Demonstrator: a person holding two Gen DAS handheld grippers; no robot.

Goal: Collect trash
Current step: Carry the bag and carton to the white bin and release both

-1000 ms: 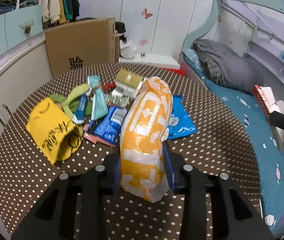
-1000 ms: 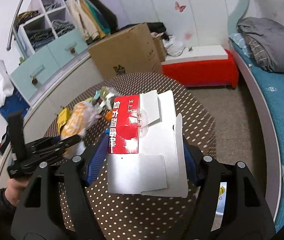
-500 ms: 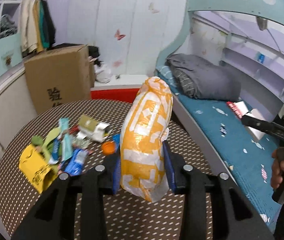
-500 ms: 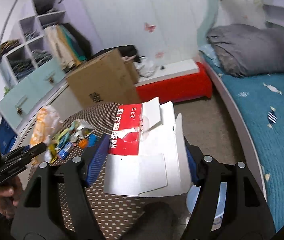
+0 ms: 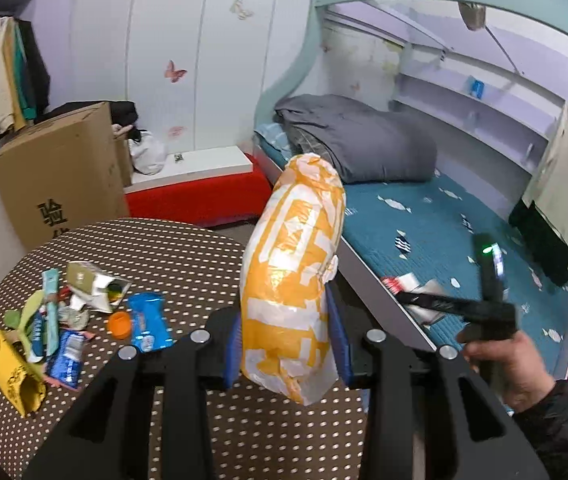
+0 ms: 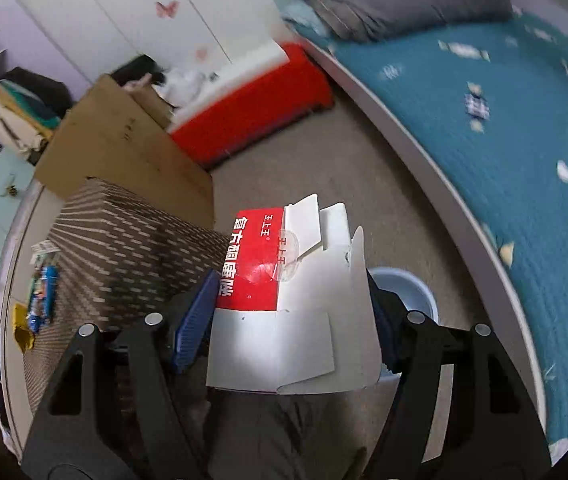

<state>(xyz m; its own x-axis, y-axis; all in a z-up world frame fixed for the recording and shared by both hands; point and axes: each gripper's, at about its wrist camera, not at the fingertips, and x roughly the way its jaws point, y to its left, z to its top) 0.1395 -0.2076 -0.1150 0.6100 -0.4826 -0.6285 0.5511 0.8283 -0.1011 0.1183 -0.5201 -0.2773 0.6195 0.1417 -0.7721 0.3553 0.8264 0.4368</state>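
My left gripper (image 5: 286,344) is shut on an orange and white plastic bag (image 5: 292,272), held upright above the right edge of the round dotted table (image 5: 187,256). Several wrappers (image 5: 59,320) lie on the table's left side, with an orange cap (image 5: 119,325) and a blue packet (image 5: 148,322). My right gripper (image 6: 292,312) is shut on a flattened red and white carton (image 6: 288,300), held over the floor above a pale blue bin (image 6: 408,290). The right gripper also shows in the left wrist view (image 5: 416,298), beside the bed.
A large cardboard box (image 5: 59,176) stands behind the table. A red and white bench (image 5: 199,188) is beyond it. A bed with a teal sheet (image 5: 444,232) and a grey blanket (image 5: 356,140) runs along the right. The table edge (image 6: 131,240) is left of the carton.
Both grippers have swung right, away from the table toward the bed and floor, each still holding its item. The pale blue bin has come into the right wrist view.
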